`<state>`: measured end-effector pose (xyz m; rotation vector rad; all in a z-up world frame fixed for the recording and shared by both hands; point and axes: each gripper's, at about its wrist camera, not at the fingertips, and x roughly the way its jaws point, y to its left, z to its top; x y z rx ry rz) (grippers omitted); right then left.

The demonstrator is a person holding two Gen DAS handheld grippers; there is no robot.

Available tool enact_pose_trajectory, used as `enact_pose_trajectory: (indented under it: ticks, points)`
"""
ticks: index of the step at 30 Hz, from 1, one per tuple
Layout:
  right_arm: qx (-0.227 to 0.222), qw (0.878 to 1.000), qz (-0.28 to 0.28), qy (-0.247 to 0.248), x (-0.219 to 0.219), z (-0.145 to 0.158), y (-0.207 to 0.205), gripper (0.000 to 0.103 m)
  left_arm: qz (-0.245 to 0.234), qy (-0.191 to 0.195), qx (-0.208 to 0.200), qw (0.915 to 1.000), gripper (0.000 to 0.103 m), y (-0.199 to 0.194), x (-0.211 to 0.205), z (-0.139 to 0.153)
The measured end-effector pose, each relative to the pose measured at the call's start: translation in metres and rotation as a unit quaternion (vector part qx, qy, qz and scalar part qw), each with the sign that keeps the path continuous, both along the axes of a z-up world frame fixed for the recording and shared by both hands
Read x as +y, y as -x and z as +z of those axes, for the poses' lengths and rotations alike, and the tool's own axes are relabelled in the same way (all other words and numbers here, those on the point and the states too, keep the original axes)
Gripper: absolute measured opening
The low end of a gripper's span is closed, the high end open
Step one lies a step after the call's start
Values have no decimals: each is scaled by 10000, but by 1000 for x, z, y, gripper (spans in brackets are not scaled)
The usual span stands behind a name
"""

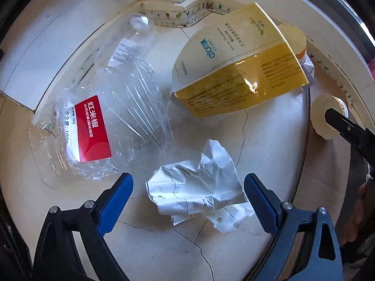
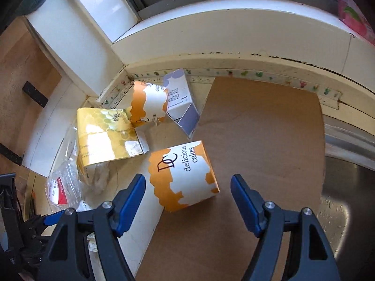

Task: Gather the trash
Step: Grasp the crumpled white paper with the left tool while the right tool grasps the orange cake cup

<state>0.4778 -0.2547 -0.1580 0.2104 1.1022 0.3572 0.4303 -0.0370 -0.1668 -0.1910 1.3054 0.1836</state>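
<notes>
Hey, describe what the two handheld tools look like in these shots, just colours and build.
Both look alike. The left tool has two black angular plastic arms with silver round bolts at the joints, each ending in a blue ribbed pad. The right tool has the same black frame, silver bolts and blue pads. No cables or sleeves are visible.

Crumpled matt paper, clear glossy plastic bottle, glossy yellow carton, matt brown cardboard sheet

Bright daylight, glare on yellow box and plastic wrap; sharp centre, heavy fisheye warp, dark vignetted corners.
</notes>
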Motion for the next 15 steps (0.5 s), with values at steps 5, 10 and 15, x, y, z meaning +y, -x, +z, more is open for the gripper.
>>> enact_pose_trajectory:
  ticks: [5,10,15]
  points:
    - [-18,9996,218,186,3,-5,6,46,92,188,-10,9998,85,1,-1,-11]
    - [44,9997,246,-6,-7,-1,26,45,164,257,-138,9994,77,7,-1,-17]
    - [149,9993,271,-207,-13,4,56,45,-67,82,-409,9991,65,27,-10,-12]
